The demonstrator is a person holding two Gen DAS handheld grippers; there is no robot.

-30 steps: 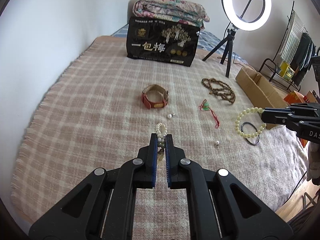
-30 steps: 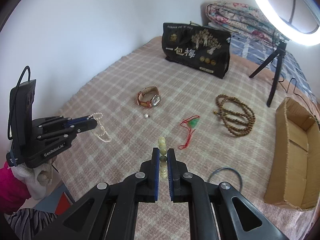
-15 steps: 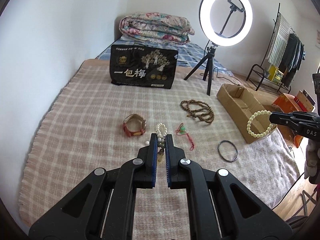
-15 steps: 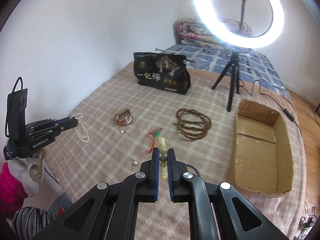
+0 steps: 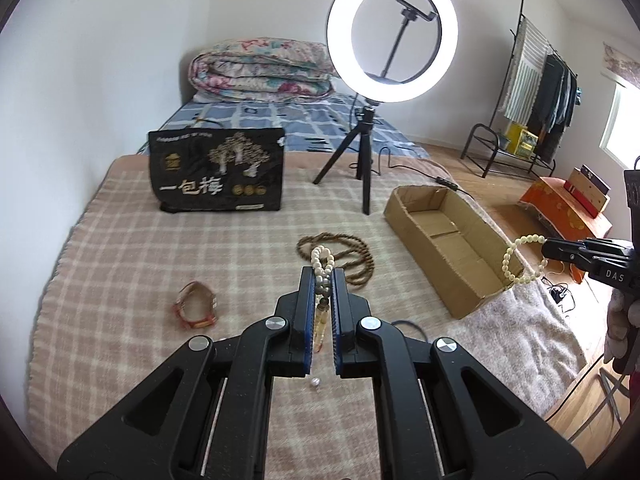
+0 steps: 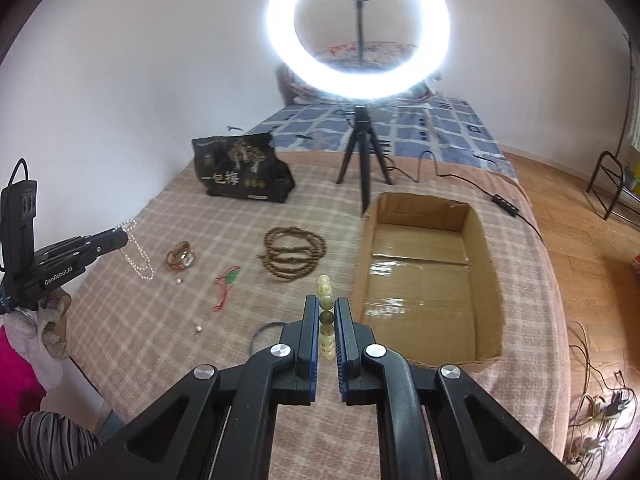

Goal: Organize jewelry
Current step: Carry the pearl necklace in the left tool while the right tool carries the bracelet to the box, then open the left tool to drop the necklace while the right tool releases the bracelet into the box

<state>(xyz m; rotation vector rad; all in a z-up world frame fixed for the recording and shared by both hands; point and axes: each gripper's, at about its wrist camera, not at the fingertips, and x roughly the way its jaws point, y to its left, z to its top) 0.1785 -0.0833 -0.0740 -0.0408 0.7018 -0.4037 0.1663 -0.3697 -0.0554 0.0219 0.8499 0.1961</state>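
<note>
We are holding the left gripper (image 5: pixel 323 276) above a bed covered with a pink-and-cream checked blanket (image 5: pixel 120 264), its jaws pinching a string of small white pearl beads (image 5: pixel 322 264) that is dangling in the air. The right gripper (image 6: pixel 328 304) is pinching a bracelet of pale yellow-green round beads (image 6: pixel 325 292) in its jaws, beside the near end of an open brown cardboard box (image 6: pixel 424 276). Compared with a second ago, both grippers are now higher and nearer the box, which is filling more of the right view. A coiled brown wooden bead necklace (image 6: pixel 294 254), a red-strapped wristwatch (image 6: pixel 181 256) and a red cord with a green pendant (image 6: pixel 226 282) are lying on the blanket, left of the box.
</note>
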